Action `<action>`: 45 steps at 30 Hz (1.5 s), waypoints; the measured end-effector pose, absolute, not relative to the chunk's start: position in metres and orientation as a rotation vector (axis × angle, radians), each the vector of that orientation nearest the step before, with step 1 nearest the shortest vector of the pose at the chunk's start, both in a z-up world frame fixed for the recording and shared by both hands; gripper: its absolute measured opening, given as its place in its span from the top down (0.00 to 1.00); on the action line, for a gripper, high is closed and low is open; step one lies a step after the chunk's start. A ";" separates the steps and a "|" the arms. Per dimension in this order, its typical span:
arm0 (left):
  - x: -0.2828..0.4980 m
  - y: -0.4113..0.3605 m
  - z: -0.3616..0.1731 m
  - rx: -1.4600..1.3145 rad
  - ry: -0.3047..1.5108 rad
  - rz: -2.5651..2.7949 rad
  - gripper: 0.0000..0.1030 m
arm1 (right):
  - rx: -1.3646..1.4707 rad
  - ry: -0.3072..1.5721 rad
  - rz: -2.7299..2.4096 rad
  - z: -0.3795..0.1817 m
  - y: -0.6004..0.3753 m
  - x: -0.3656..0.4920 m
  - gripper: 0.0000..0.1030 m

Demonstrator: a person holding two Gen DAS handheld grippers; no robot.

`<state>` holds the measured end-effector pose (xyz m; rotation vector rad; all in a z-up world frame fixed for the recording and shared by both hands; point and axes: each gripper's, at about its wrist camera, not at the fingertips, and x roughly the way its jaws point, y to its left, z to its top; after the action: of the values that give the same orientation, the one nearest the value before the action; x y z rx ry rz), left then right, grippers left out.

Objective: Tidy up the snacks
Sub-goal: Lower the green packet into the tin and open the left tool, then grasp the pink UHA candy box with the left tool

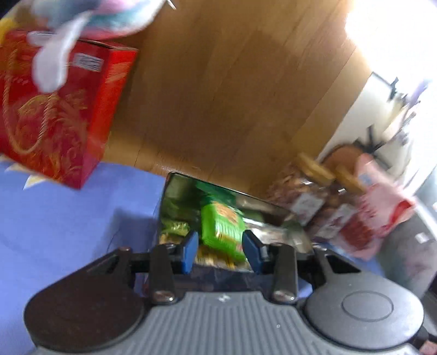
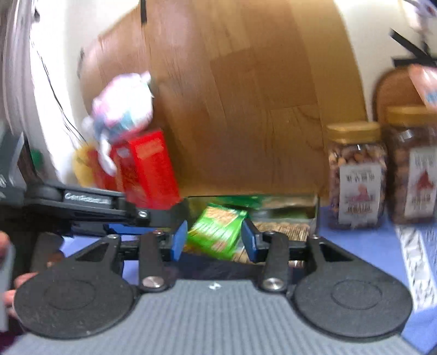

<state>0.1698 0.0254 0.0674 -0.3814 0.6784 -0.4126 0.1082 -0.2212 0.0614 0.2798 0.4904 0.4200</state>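
A green cracker packet (image 1: 222, 226) leans inside an open shiny metal tin (image 1: 262, 203), on top of other gold and green packets (image 1: 174, 228). My left gripper (image 1: 220, 237) hangs just over the tin's near wall, jaws apart. The packet shows in the gap, blurred like the background, with a sliver of room on its left. In the right wrist view the same packet (image 2: 215, 232) fills the space between the fingers of my right gripper (image 2: 214, 226); it also looks loose in the tin (image 2: 314, 207). The left tool's black frame (image 2: 90, 202) reaches in from the left.
A red gift box (image 1: 54, 109) with a plush toy (image 1: 95, 16) on it stands at the back left. Two gold-lidded nut jars (image 2: 355, 174) and a pink bag (image 1: 382, 196) stand right of the tin. A blue cloth (image 1: 68, 218) covers the surface, with a wooden panel (image 1: 218, 82) behind.
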 end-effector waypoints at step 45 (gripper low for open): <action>0.053 0.043 0.019 -0.363 0.773 -0.496 0.57 | 0.055 0.691 0.545 0.042 -0.212 0.005 0.80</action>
<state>0.0530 0.0431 0.0192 -0.3631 0.7728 -0.4956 0.0052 -0.2117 0.0424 0.0550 0.6909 0.5451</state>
